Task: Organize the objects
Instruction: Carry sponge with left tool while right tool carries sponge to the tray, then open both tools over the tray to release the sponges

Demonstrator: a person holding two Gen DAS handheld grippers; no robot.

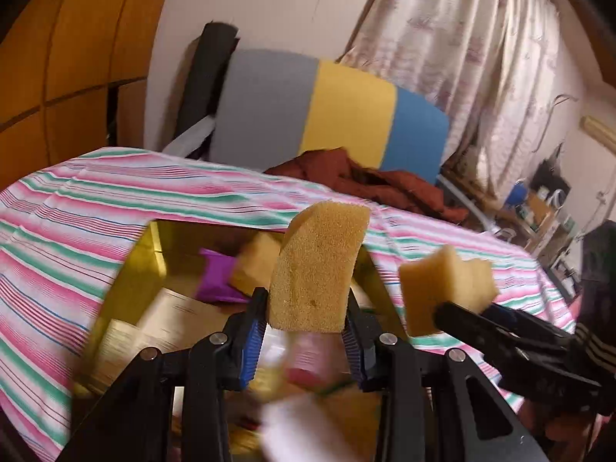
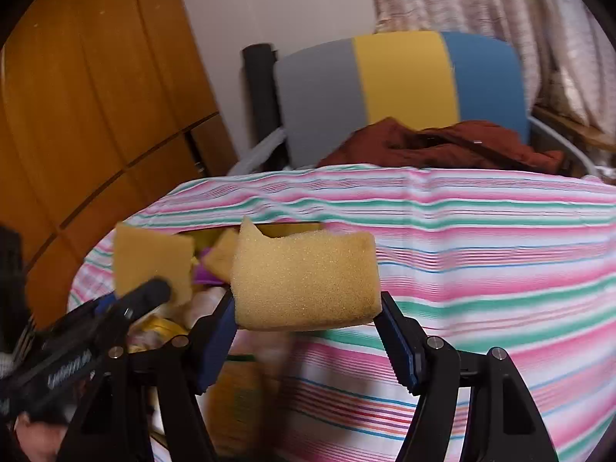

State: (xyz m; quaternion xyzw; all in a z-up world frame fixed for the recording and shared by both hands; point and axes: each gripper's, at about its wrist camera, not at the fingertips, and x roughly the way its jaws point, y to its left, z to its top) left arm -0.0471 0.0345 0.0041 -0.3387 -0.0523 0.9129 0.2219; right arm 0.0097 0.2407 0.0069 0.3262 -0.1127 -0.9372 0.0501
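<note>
Left sponge [image 1: 317, 265] sitting frame centre, upright, left gripper [image 1: 306, 327] clamping it between both pads, above open box [image 1: 150, 246] at lower left. Right sponge [image 2: 306, 281] sitting frame centre, lying wide, right gripper [image 2: 308, 331] pinching its ends. Purple item [image 1: 217, 277] and third sponge [image 1: 258, 261] lying inside box. Striped cloth [image 2: 481, 254] filling right. Red garment [image 1: 369, 181] bunching up behind, upper centre.

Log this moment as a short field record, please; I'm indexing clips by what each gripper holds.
left gripper: shut on a yellow sponge, held above the box
right gripper: shut on a second yellow sponge
box: open, gold-lined, holds a purple item and blurred clutter
surface: striped cloth
background: red garment, grey-yellow-blue panel
</note>
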